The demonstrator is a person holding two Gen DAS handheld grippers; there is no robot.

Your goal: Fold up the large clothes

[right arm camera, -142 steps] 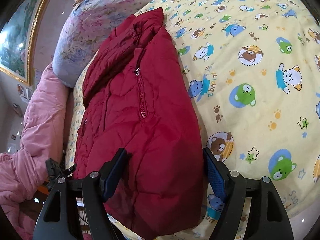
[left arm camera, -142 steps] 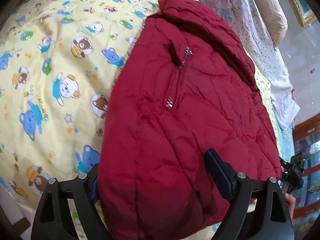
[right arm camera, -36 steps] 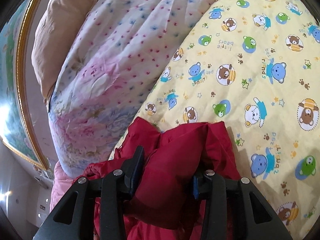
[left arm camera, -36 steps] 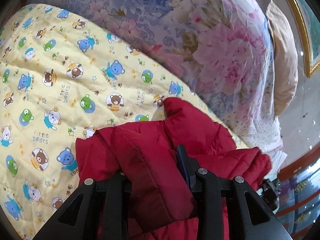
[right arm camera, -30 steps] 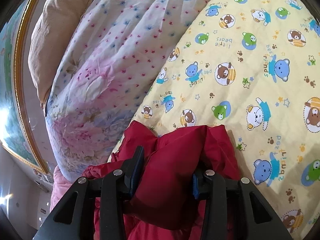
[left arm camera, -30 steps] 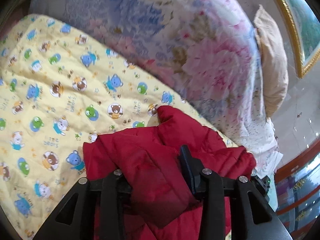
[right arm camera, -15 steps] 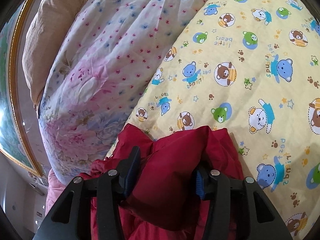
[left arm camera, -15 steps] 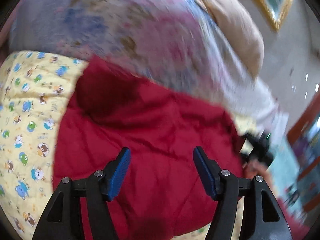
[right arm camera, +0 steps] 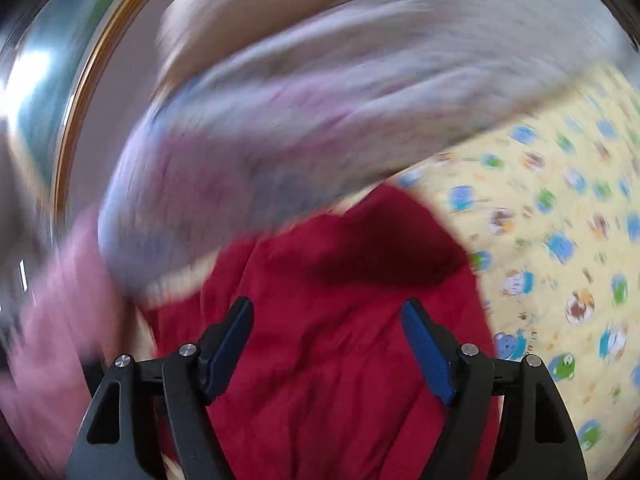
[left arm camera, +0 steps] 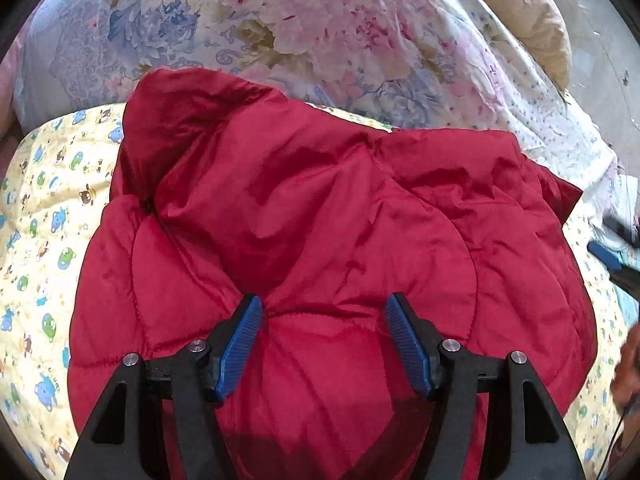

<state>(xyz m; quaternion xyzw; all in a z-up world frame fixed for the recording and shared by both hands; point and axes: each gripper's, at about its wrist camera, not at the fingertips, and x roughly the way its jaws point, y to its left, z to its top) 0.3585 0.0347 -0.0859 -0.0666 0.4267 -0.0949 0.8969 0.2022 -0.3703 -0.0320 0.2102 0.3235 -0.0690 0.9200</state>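
A red quilted jacket (left arm camera: 320,216) lies folded in a thick bundle on the yellow bear-print bedsheet (left arm camera: 36,208). My left gripper (left arm camera: 324,312) is open just above the jacket's near part, with nothing between its blue pads (left arm camera: 240,340). In the blurred right wrist view the same jacket (right arm camera: 340,320) lies below my right gripper (right arm camera: 328,316), which is open and empty. A blue pad of the right gripper (left arm camera: 604,256) shows at the right edge of the left wrist view.
A floral duvet (left arm camera: 280,28) is piled along the far side of the bed, touching the jacket's far edge. A beige pillow (left arm camera: 516,12) lies behind it. A pink quilt (right arm camera: 60,320) and a gold picture frame (right arm camera: 80,120) are at the left in the right wrist view.
Both grippers have let go of the jacket and opened. The jacket's lower half now lies folded over its upper half. Both grippers have drawn back; the right one is moving fast.
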